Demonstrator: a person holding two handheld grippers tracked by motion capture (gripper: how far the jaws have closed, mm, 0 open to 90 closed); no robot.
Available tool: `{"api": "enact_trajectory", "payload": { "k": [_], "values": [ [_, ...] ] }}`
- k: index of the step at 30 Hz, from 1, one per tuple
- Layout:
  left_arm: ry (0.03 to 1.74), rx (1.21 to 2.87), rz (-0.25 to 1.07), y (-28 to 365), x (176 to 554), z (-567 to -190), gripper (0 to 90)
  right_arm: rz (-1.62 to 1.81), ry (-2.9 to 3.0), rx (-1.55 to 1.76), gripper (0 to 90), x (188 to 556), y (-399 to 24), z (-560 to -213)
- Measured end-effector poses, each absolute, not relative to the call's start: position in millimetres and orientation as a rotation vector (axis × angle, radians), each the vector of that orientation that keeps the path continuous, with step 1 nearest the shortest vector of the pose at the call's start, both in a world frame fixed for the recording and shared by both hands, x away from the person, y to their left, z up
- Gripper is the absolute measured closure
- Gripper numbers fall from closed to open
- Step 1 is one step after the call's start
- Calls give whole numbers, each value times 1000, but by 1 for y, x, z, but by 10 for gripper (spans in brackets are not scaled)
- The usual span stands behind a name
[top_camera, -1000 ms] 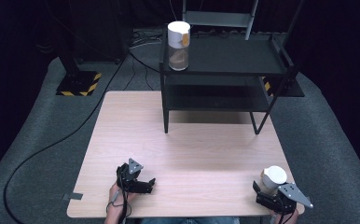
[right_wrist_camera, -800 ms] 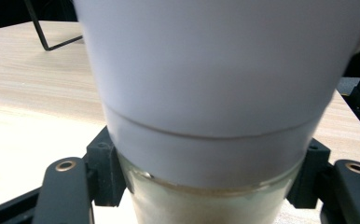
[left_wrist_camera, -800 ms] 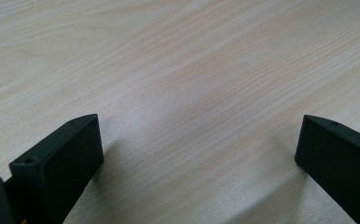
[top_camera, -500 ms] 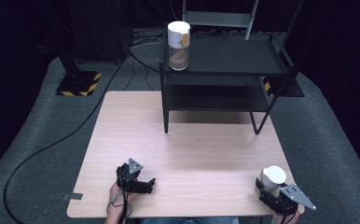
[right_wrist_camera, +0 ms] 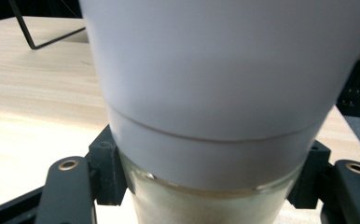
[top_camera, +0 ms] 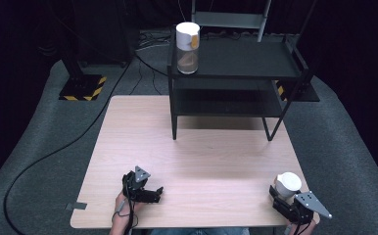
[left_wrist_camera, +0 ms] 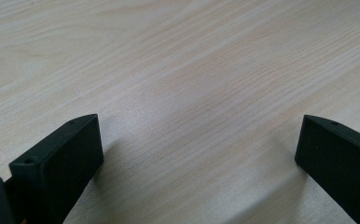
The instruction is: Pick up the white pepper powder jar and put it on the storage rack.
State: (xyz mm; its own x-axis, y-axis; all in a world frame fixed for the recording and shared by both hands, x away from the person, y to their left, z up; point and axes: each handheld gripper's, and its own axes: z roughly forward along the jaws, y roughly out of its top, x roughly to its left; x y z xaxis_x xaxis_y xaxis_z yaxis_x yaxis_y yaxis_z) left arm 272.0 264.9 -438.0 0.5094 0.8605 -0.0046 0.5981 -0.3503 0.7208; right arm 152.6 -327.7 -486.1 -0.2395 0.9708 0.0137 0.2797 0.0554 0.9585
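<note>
High view: one white-lidded jar in our right tongs, its twin on the rack

High view first: our right gripper (top_camera: 286, 198) sits at the near right corner of the wooden table (top_camera: 197, 147), close to both the near edge and the right edge, pinching a jar (top_camera: 288, 184) with a white top. In the right gripper view the jar (right_wrist_camera: 225, 93) stands between the two jaws, which press on its clear glass lower part just under the white sleeve; something pale shows through the glass, but we cannot tell what it is.

A second, similar jar (top_camera: 187, 47) stands upright on the top shelf of the black rack (top_camera: 255, 73), at that shelf's left front corner. It has a white upper part with an orange patch and a clear lower part holding something brownish.

Our left gripper (top_camera: 153, 192) rests low near the table's near edge, left of centre, its jaws spread wide. In the left gripper view we see bare wood grain between them and nothing held.

The rack stands at the far edge of the table, its legs on the wood. Between the rack and both grippers the tabletop lies open. A black cable (top_camera: 55, 152) curves over the grey floor to the left of the table.
</note>
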Motion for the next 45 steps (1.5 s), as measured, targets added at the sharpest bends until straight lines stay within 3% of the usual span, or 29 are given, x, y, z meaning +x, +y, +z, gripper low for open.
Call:
{"api": "enact_trajectory", "payload": {
  "k": [19,45],
  "values": [
    [1187,2078,500,265,272,-438,3,1224,1597,1193,300,160,-322,-431],
    [1188,2078,500,265,272,-438,3,1249,1614,1095,300,198,-312,-388]
  ]
}}
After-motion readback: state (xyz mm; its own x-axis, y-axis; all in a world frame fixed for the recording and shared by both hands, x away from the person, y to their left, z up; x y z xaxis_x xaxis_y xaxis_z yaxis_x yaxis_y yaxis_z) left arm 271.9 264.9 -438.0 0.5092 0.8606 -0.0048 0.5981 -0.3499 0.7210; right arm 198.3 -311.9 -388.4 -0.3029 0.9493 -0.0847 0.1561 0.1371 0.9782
